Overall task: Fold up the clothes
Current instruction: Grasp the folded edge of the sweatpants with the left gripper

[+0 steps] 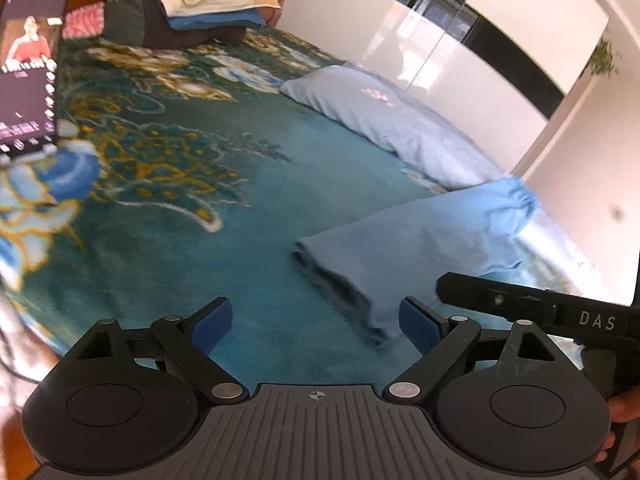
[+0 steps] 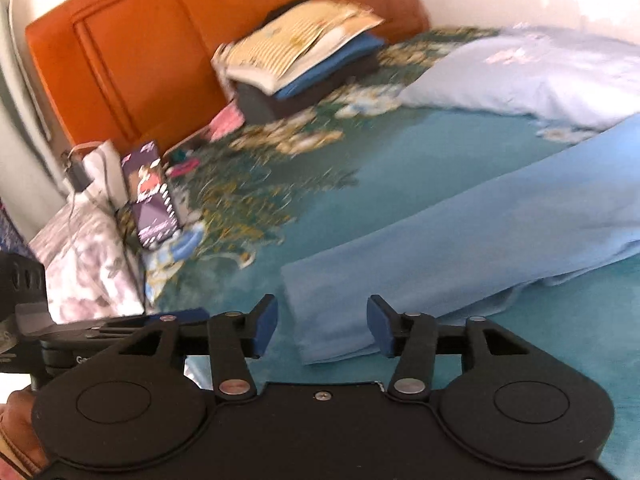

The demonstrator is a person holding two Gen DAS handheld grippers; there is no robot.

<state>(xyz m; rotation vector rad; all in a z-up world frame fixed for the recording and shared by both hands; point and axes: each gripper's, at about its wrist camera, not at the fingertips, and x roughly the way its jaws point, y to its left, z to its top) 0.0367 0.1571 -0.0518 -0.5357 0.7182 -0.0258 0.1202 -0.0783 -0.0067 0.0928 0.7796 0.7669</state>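
Two sets of tongs hover over a bed covered by a teal floral blanket (image 1: 168, 208), and both are spread wide with nothing between their blue pads. A light blue garment (image 2: 460, 248) lies flat on the blanket as a long, narrow band, seemingly already doubled along its length, with layered edges showing at its near end. Its long axis runs from that near end, close to the tongs, away toward the far right, where a gathered band (image 1: 520, 196) shows in the left wrist view. The left tongs (image 1: 316, 320) have the garment's near end just ahead and to their right, close to the right pad. The right tongs (image 2: 322, 326) sit almost squarely over that same near end, which reaches in between their pads, so the right hand looks nearer. Further off lie a pale blue pillow (image 1: 400, 124), a stack of folded clothes (image 2: 304, 60) by the orange headboard (image 2: 132, 60), and a phone (image 1: 28, 64) with a lit screen. Both views are slightly blurred.
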